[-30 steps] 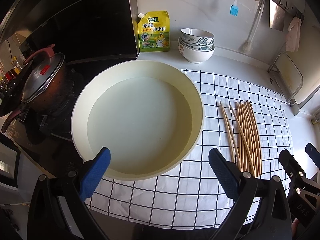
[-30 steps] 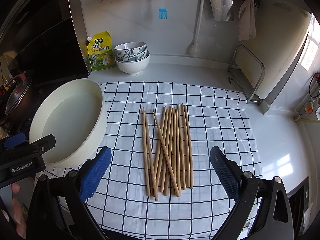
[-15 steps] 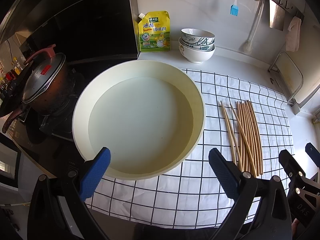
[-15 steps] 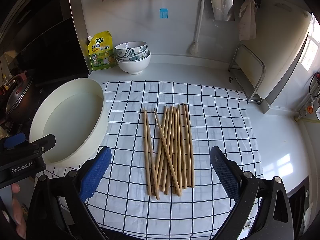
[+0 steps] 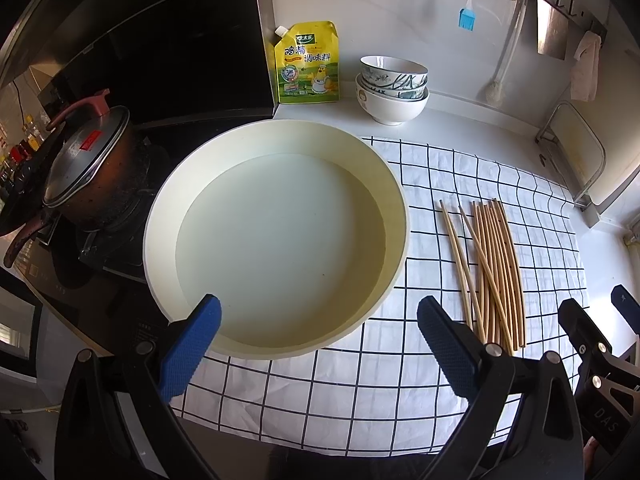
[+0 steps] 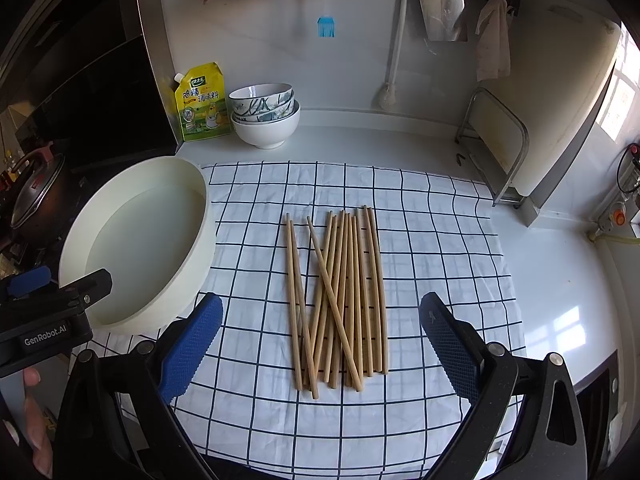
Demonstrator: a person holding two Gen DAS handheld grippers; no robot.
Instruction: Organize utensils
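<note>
1. While both grippers hover above the near edge of the tabletop [image 6: 560, 280], the fingers of each are spread wide and hold nothing.
2. Between the fingers of the right gripper [image 6: 320, 344] and just ahead of them, the chopsticks [image 6: 340, 300] lie in a loose bundle on the checked cloth [image 6: 440, 240], pointing roughly away from the camera.
3. One chopstick lies slantwise across the others; two at the bundle's left sit slightly apart from the rest.
4. In the left wrist view the same chopsticks [image 5: 488, 272] lie ahead of and just outside the right finger [image 5: 448, 348] of the left gripper [image 5: 316, 348].
5. Straight ahead of the left gripper's fingers stands a cream basin [image 5: 400, 216], its near rim between the fingertips in this view; it rests partly on the cloth [image 5: 400, 380].
6. Seen from the right gripper, the basin [image 6: 200, 240] stands ahead of and beyond the left finger [image 6: 192, 344], well apart from the chopsticks.
7. Far ahead of both grippers, by the wall, stacked bowls [image 6: 264, 116] stand just right of a yellow pouch [image 6: 200, 104].
8. Left of the basin, beyond the left gripper's left finger [image 5: 192, 348], a lidded pot [image 5: 88, 176] sits on the stove.
9. A blue brush [image 6: 326, 20] hangs on the wall above the bowls.
</note>
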